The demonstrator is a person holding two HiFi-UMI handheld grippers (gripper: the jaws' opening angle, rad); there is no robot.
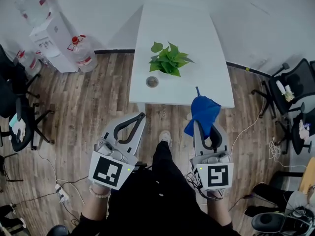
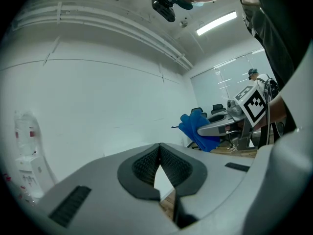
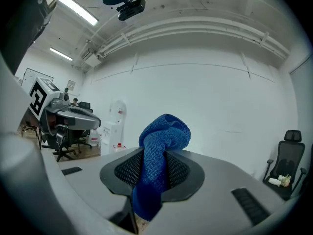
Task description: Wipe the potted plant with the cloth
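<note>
A small green potted plant (image 1: 170,59) stands near the middle of the white table (image 1: 147,28). My right gripper (image 1: 205,119) is shut on a blue cloth (image 1: 203,112), which bunches up over the table's near edge; in the right gripper view the blue cloth (image 3: 155,155) sticks up between the pads. My left gripper (image 1: 143,115) is shut with nothing in it, hovering just short of the table's near edge, its tips pressed together (image 2: 159,153). From the left gripper view the cloth (image 2: 197,129) shows off to the right.
A small round metal dish (image 1: 152,81) lies on the table left of the plant. A water dispenser (image 1: 49,38) and bottles (image 1: 82,51) stand at the far left. Office chairs (image 1: 19,117) flank both sides, another chair (image 1: 290,90) at right. Cables (image 1: 61,193) run over the wooden floor.
</note>
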